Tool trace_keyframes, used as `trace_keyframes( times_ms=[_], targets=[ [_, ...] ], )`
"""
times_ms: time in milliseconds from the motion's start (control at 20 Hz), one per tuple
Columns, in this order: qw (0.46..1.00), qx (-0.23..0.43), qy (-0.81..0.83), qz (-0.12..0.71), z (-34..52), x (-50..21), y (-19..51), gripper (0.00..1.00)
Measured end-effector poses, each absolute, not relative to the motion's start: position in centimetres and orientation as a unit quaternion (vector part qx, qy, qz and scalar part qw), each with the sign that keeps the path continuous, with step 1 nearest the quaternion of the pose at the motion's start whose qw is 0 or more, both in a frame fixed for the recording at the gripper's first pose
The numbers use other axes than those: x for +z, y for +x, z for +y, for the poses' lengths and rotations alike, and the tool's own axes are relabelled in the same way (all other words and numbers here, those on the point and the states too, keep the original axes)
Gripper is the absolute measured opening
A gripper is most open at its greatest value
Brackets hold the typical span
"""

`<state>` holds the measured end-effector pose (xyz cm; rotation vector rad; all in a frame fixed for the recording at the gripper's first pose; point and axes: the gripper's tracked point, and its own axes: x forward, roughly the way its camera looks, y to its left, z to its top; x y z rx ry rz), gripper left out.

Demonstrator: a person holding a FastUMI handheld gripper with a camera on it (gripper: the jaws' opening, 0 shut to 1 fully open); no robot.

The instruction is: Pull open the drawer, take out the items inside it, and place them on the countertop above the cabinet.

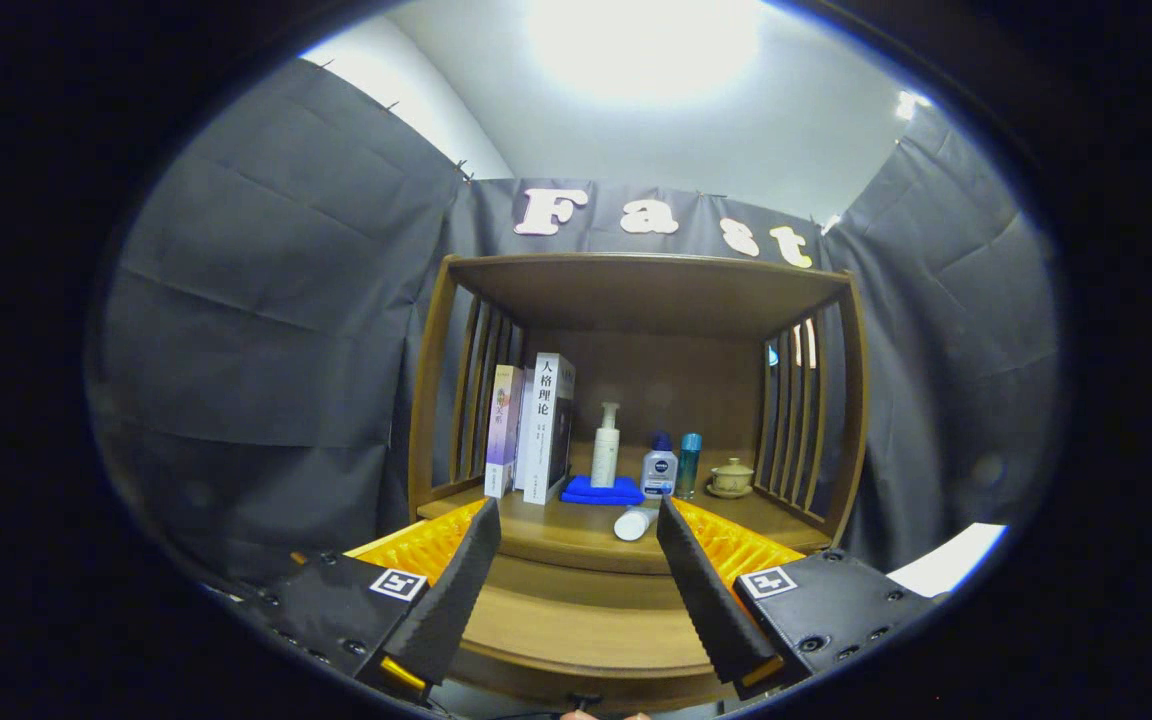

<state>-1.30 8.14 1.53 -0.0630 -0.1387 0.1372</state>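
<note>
The drawer, shut, sat low in the wooden cabinet, between and just below the gripper, whose jaws were spread w/ nothing held. Above, on the countertop: a white bottle lying on its side, blue cloth, books, pump bottle. Risk, imo: unloaded items could knock that clutter.
</note>
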Motion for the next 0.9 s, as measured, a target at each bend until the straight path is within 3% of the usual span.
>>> trace_keyframes(
  times_ms=[900],
  targets=[
    [0.997, -0.01, 0.041, 0.066, 3.7, -11.3, -5.6, 0.98]
  ],
)
